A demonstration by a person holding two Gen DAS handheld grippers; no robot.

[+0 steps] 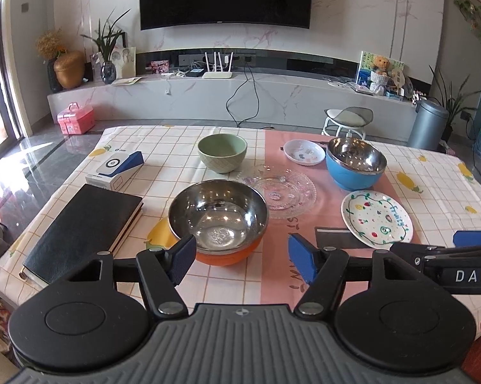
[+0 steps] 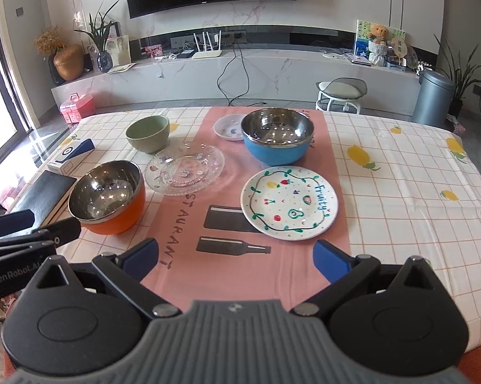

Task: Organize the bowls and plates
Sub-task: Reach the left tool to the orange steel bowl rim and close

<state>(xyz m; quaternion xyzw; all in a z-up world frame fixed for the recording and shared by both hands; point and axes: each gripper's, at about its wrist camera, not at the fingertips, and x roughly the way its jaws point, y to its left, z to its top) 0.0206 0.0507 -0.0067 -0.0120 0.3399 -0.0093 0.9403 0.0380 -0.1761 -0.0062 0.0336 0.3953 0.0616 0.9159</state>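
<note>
Starting the sort looks like the step in hand: nothing is stacked yet, and both claws hover released and empty at the near edge of the counter (image 2: 400, 172).

Take the glass plate (image 2: 184, 169) as the landmark. The orange bowl (image 1: 218, 220) sits just left of it and nearer, its rim close to the plate's edge; the left claw (image 1: 242, 256) hangs right in front of that bowl, its left finger close by the bowl's near wall. The green bowl (image 1: 222, 153) stands behind and left of the glass plate, the blue bowl (image 2: 277, 136) behind and right, and the small dish (image 2: 229, 127) farther back, tucked against the blue bowl. The fruit plate (image 2: 288, 203) lies right of the glass plate and nearer, just ahead of the right claw (image 2: 237, 256).

To do it well, I would judge:
- Grip the orange bowl by its rim, one finger inside and one outside, since the steel wall is slick.
- Lift straight up so it clears the glass plate.
- Nest steel bowls together, lowering slowly.
- Slide a finger under the fruit plate's lip; a flat plate is hard to pinch.
- Leave the notebook (image 1: 83, 230) and box (image 1: 118, 168) alone.
</note>
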